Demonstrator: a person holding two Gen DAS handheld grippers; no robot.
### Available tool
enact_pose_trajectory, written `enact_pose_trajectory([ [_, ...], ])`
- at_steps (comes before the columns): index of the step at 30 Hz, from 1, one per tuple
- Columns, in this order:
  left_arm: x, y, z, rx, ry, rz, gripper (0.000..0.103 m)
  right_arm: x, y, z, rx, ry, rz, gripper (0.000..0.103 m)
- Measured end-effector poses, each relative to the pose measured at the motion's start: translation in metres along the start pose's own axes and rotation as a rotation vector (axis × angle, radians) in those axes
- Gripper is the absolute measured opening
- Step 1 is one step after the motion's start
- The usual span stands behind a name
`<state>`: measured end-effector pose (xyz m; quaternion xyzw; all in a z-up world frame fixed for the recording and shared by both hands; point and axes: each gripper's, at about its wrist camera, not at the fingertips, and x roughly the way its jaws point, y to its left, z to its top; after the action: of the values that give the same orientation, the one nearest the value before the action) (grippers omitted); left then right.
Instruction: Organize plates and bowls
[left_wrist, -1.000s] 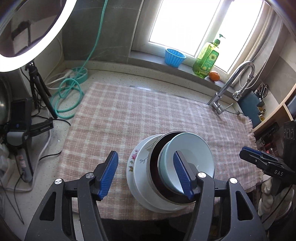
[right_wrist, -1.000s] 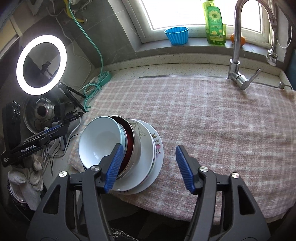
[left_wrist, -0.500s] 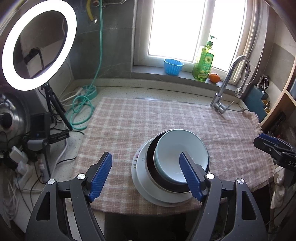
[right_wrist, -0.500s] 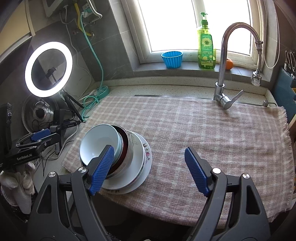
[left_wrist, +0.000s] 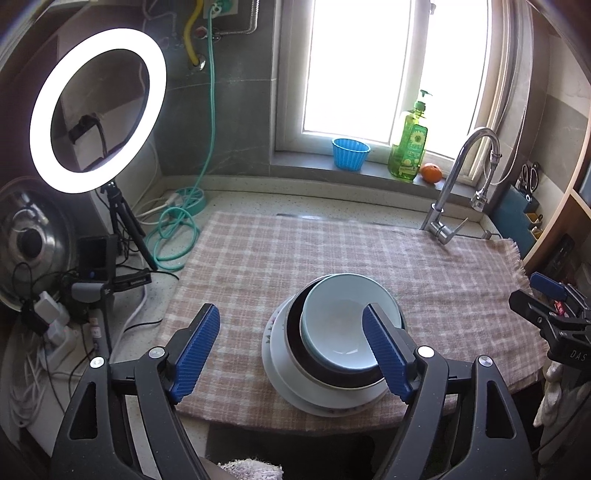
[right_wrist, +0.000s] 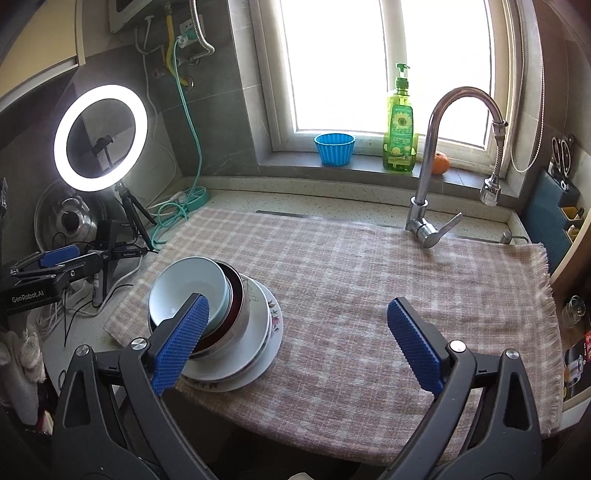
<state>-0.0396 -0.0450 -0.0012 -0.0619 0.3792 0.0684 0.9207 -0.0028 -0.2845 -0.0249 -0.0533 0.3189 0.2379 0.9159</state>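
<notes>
Spread over the counter, a pink-and-white checked cloth, its frayed right edge near the knife block. Behind it, a bright window above a sill bearing a blue fluted cup, a green bottle of dish soap and an orange fruit; a curved chrome faucet rising at the cloth's far right. To the left, a lit ring light on a small tripod, a coiled green hose, and a tangle of cables. Near the cloth's front left edge, one stack of dishes: a floral-rimmed white plate at the bottom, a white bowl on it, then a dark-lined metal bowl, and a pale blue-white bowl nested on top, tilted a little. Left gripper above the front of the cloth, jaws opening and wide apart, nothing between the pads; the stack lying beyond and below, the right blue pad overlapping the top bowl's rim in view but not pressing it. Right gripper likewise opening, jaws very wide, only bare cloth between them; the stack off to the left, behind the left pad, ungripped.
</notes>
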Motion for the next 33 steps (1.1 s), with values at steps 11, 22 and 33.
enact_pose_trajectory([
  [11, 0.0005, -0.0055, 0.0021, 0.0, -0.002, -0.008, 0.08, 0.0031, -0.0054, 0.0031, 0.025, -0.007, 0.01, 0.099],
  [22, 0.0015, -0.008, 0.0046, 0.006, -0.007, -0.009, 0.08, 0.0041, -0.0064, 0.004, 0.022, -0.004, 0.007, 0.099],
  [33, 0.0017, -0.0084, 0.0064, 0.002, -0.008, -0.014, 0.08, 0.0037, -0.0079, 0.0051, 0.038, -0.008, 0.002, 0.099],
])
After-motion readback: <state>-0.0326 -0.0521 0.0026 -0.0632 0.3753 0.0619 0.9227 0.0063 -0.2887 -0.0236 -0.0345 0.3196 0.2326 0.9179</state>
